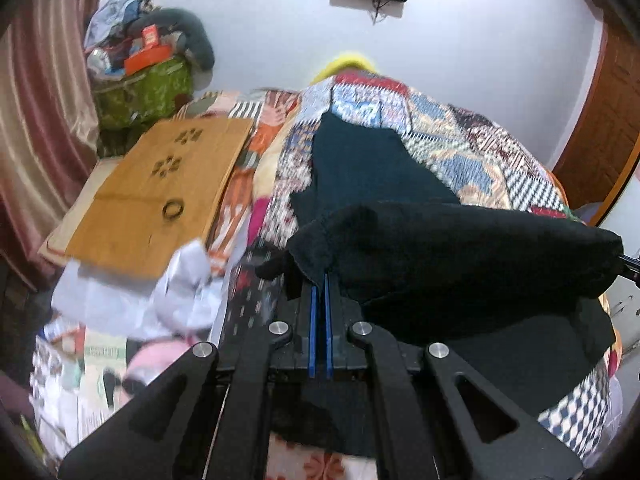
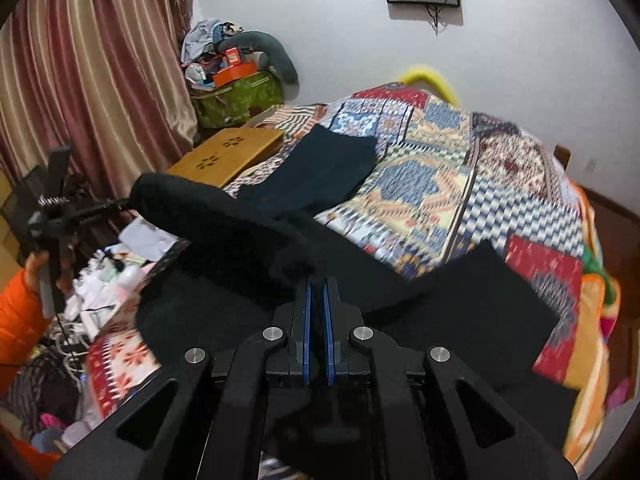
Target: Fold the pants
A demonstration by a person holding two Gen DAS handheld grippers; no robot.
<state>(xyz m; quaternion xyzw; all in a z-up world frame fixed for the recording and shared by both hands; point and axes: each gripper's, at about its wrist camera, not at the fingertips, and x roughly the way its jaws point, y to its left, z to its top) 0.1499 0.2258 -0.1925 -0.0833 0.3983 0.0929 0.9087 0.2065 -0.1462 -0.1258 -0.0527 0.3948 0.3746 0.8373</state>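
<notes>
Both tools are gripping one edge of the dark, near-black fabric pants (image 1: 460,264) and holding it lifted above the bed with the multicoloured patchwork quilt (image 1: 492,152).

The left hand-held gripper (image 1: 322,280) is clenched on the cloth, its blue-lined fingers pressed nearly together with the raised edge pinched between them. The right hand-held gripper (image 2: 318,282) is likewise clenched on the same raised edge. In the right wrist view the left tool is showing at the far left, at the other end of the draped span, so the two grips are sitting well apart along it.

The rest of the garment is lying on the quilt: a dark teal-black length (image 2: 324,172) is stretching away toward the far edge of the bed, and another dark flap (image 2: 480,304) is lying flat toward the right edge. A tan wooden tray with flower-shaped cut-outs (image 1: 160,196) is resting near the left edge of the bed, beside the fabric.

By the look of it, the fold is in mid-carry: the near end is being lifted to go over the part lying flat. The next move probably calls for carrying both grips forward level and together, keeping the span taut so it is not sagging, then lowering it squarely onto the far length before letting go. Blur is hiding the exact hem line.
</notes>
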